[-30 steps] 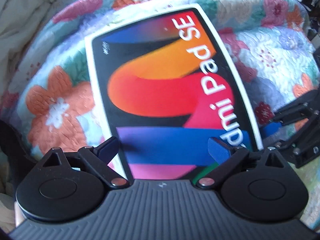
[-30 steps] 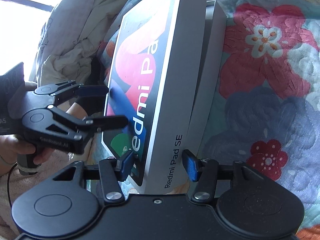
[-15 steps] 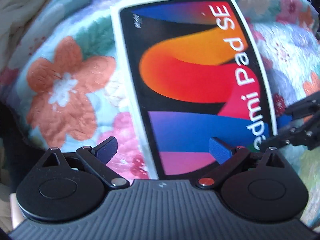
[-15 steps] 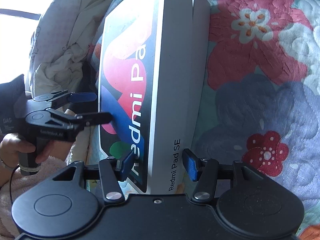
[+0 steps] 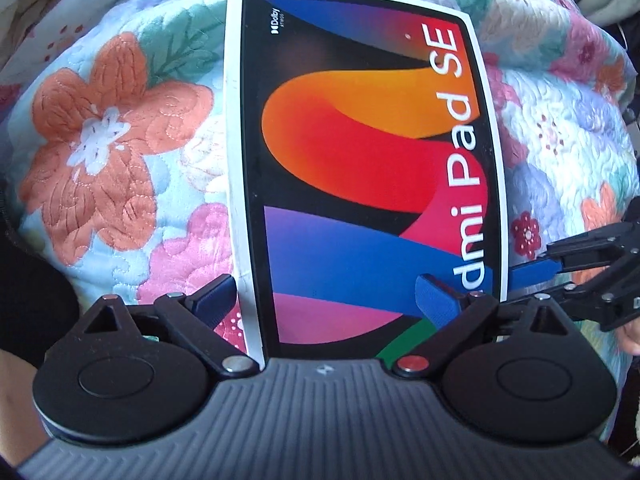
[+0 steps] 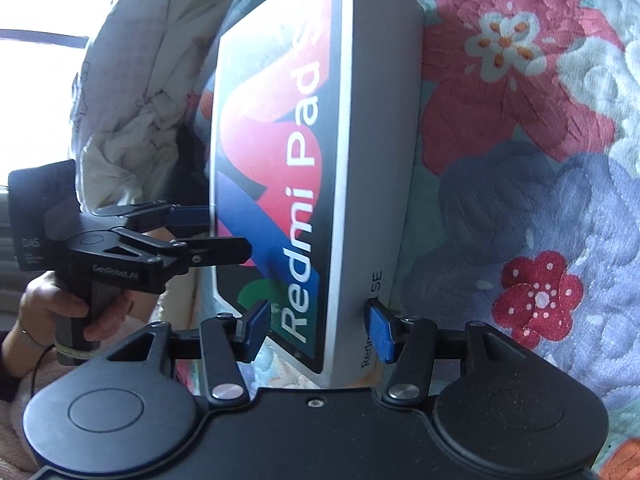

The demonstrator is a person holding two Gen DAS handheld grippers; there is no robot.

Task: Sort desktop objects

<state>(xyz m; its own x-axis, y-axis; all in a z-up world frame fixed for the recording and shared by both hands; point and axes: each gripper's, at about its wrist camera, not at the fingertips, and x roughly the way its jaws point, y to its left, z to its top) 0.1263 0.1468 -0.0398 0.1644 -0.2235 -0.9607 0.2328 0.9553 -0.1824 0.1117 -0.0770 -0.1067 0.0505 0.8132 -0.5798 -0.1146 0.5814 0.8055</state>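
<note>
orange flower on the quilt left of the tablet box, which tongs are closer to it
Left. The left tongs straddle the tablet box's flower-side edge, just short of the orange flower; the right tongs reach in from the box's opposite side.

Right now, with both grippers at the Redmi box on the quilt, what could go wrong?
1. The left gripper and right gripper crowd the same end of the Redmi Pad SE box; their fingers could collide.
2. The left jaws stand open, one finger over the printed face and one off the edge, so closing may shove the box.
3. The quilt looks soft and lumpy, so the box may tip or slide.
</note>
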